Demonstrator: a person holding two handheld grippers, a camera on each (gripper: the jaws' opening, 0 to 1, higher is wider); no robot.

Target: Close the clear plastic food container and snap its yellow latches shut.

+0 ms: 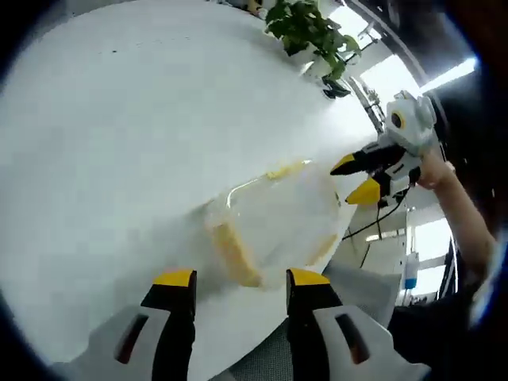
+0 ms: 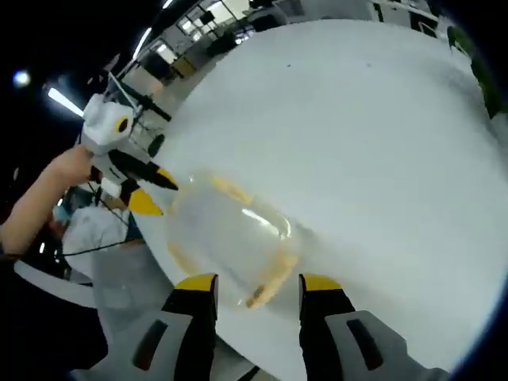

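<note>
Left gripper view: the left gripper (image 1: 240, 279) rises from the bottom edge with its yellow-tipped jaws spread apart and nothing between them. Just beyond the tips lies the clear plastic food container (image 1: 274, 218), resting on the white table (image 1: 119, 143) near its edge; a yellow latch (image 1: 232, 252) runs along the side nearest the jaws, and another yellow latch (image 1: 287, 169) lies on the far side. The right gripper (image 1: 355, 178), held in a person's hand (image 1: 432, 167), enters from the right with its tips near the container's corner; motion blur makes contact uncertain. A potted plant (image 1: 309, 32) stands at the table's far edge.

Right gripper view: the right gripper (image 2: 258, 282) likewise stands open and empty, its tips just beside the container (image 2: 226, 230). The left gripper (image 2: 151, 190) is opposite, beyond the container.
</note>
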